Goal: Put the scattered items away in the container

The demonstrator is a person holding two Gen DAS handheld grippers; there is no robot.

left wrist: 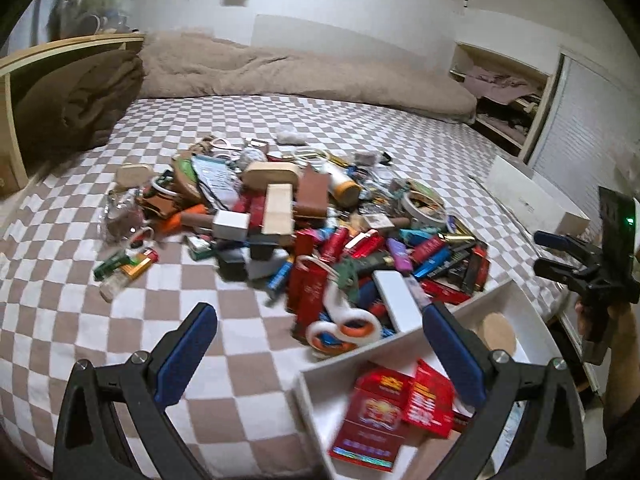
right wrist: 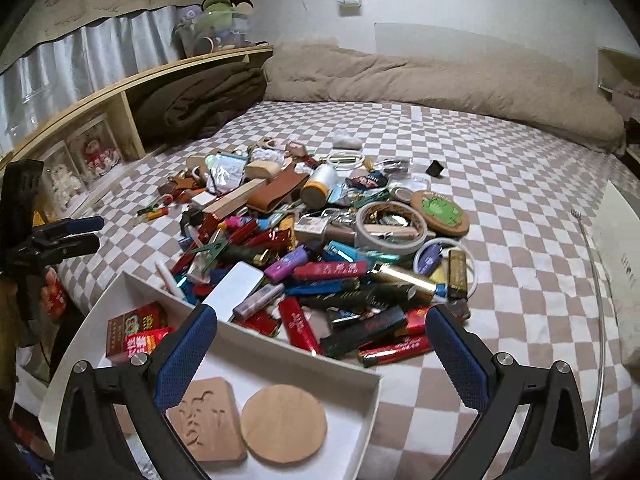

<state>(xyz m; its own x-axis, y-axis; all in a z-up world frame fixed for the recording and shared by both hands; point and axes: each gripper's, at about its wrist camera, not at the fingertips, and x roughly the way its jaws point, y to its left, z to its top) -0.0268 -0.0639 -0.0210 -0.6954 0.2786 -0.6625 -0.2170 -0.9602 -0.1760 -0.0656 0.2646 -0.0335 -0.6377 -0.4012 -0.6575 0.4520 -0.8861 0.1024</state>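
Home bedroom, checkered bed sheet (right wrist: 500, 152), rumpled beige duvet (right wrist: 420, 76), wooden headboard shelf (right wrist: 120, 92) with plush toys (right wrist: 216, 16)

white divided container (right wrist: 280, 354): 1 | red packets inside it (left wrist: 394, 402): 2 | wooden coasters inside it (right wrist: 282, 422): 2 (one round, one square carved (right wrist: 208, 420)) | white-handled scissors (left wrist: 344, 326): 1 | tape rolls (right wrist: 390, 224): 1

Open left tongs (left wrist: 320, 344) hover over white container (left wrist: 316, 400) holding red boxes (left wrist: 376, 412).
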